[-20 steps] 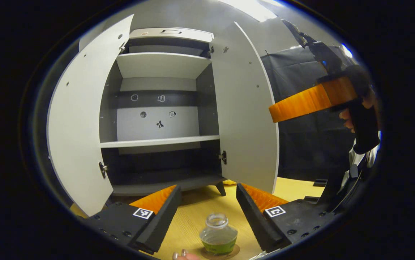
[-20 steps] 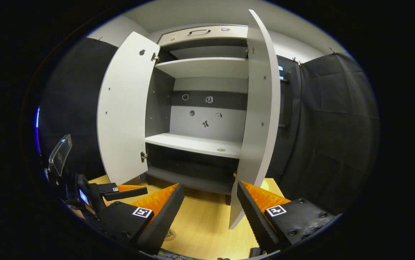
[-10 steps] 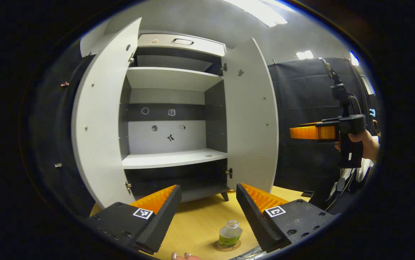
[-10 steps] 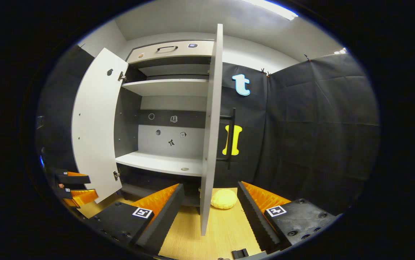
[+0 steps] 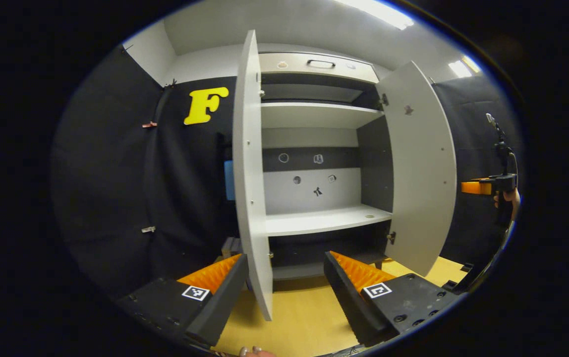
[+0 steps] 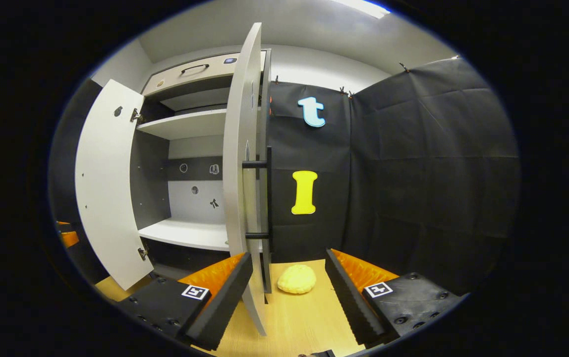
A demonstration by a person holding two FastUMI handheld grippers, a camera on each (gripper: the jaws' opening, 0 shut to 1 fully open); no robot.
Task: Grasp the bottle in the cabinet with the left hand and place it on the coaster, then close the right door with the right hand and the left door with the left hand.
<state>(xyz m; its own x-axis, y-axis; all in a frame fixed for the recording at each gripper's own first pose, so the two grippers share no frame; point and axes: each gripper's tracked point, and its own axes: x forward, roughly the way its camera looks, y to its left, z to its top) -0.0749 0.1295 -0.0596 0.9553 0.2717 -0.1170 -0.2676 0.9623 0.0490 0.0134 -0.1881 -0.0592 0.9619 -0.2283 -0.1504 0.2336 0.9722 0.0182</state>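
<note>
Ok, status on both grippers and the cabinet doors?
Left gripper open, empty, edge-on at left door. Right gripper open, empty, facing right door by its handle. Both doors open. Yellow lump on tabletop behind right door.

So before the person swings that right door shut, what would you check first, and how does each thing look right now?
1. Right gripper open and empty: ok, the fingers stand apart with nothing between them.
2. Right door free to swing: ok, it stands open, edge-on, its handle facing the cloth wall.
3. Nothing on the middle shelf sticking out past the front: ok, just a small flat mark there.
4. Yellow lump on the table behind the door: ok, it lies outside the closing path.
5. Left gripper clear of the doorway: cannot tell, it sits close to the left door.
6. Bottle on the coaster: cannot tell.
</note>
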